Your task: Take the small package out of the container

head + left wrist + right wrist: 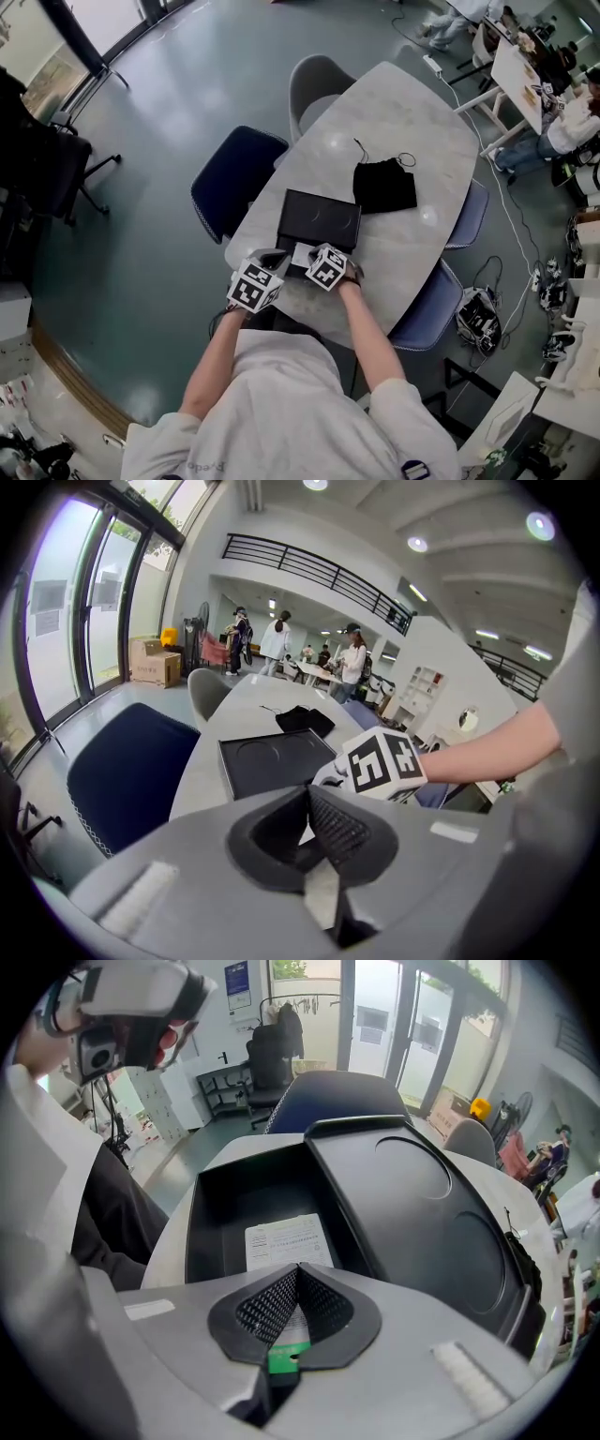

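my right gripper (298, 1267) hangs over the open container (211, 1208), jaws pressed together and empty. the small package (284, 1239) lies flat inside, the lid (422, 1213) parked far for access. my left gripper (309, 791) is closed too, empty.

Table (412, 141): pale stone look, smooth, a little shiny.
Container (208, 1232): black, matt, smooth; looks like plastic.
Lid (422, 1213): same matt black, smooth.
Small package (284, 1239): white paper with print.
Pouch (383, 186): soft black cloth.
Chair on the left (234, 178): dark blue cloth.
Right gripper (298, 1269): grey matt plastic; black pads (267, 1309), rough with tiny bumps.
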`<state>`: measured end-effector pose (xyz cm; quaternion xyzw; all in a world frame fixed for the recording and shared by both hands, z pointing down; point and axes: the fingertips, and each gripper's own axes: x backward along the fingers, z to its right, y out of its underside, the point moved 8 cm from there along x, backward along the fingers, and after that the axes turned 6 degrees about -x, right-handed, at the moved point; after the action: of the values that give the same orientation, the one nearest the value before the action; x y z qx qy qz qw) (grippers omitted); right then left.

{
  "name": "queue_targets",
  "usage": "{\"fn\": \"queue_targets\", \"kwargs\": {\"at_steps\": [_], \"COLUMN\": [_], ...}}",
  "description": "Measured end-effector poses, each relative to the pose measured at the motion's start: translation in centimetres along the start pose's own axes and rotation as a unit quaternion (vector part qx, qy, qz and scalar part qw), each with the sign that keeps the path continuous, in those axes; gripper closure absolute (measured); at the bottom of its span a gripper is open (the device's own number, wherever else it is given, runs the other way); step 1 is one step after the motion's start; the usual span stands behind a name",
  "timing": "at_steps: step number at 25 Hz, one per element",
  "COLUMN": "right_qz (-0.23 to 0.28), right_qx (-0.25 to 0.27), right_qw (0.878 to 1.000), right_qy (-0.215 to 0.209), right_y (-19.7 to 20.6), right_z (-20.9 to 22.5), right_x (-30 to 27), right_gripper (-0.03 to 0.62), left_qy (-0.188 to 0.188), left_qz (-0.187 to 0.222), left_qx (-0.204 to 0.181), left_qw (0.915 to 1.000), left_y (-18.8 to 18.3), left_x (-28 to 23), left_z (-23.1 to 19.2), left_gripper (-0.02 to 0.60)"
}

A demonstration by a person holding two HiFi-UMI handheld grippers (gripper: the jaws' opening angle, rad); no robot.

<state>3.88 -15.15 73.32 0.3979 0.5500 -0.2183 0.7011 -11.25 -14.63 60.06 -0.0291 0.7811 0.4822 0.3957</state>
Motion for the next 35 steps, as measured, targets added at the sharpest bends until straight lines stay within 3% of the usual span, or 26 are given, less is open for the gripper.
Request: {"fn": "queue_targets", "kwargs": {"at_steps": [8, 14, 17, 21, 26, 30, 35], "right_qz": [0.000, 0.053, 0.074, 0.058, 0.051, 0.044, 0.025], "right_qx": [-0.010, -0.057, -0.049, -0.018, -0.001, 0.031, 0.039], "right_qw": [1.000, 0.997, 0.996, 0.998, 0.998, 0.998, 0.999], "right_qy": [-0.007, 0.007, 0.003, -0.015, -0.031, -0.020, -0.009], "right_y": [0.1, 0.0, -0.4, -0.2, -0.2, 0.0, 0.5], "right_z": [0.1, 1.5, 2.0, 1.4, 0.3, -0.6, -1.3], "right_x": [-0.1, 1.4, 1.8, 2.7, 2.9, 2.5, 1.5], "right_gripper": [0.594, 0.594, 0.594, 0.591, 0.507, 0.444, 0.320], "left_qy": [0.009, 0.005, 0.005, 0.005, 0.005, 0.010, 0.012], "left_qz": [0.007, 0.010, 0.009, 0.015, 0.017, 0.014, 0.009], "left_qx": [-0.008, -0.019, -0.024, -0.019, -0.012, -0.013, -0.014], "left_qw": [0.9999, 0.9998, 0.9997, 0.9997, 0.9998, 0.9998, 0.9998], "left_y": [0.2, -0.1, 0.1, 0.0, -0.3, -0.1, 0.3], "left_x": [-1.5, -1.9, -2.0, -1.8, -2.2, -2.7, -2.8], "left_z": [-1.4, -1.8, -2.2, -2.4, -2.6, -2.1, -1.9], "left_gripper": [0.528, 0.528, 0.528, 0.528, 0.528, 0.528, 0.528]}}
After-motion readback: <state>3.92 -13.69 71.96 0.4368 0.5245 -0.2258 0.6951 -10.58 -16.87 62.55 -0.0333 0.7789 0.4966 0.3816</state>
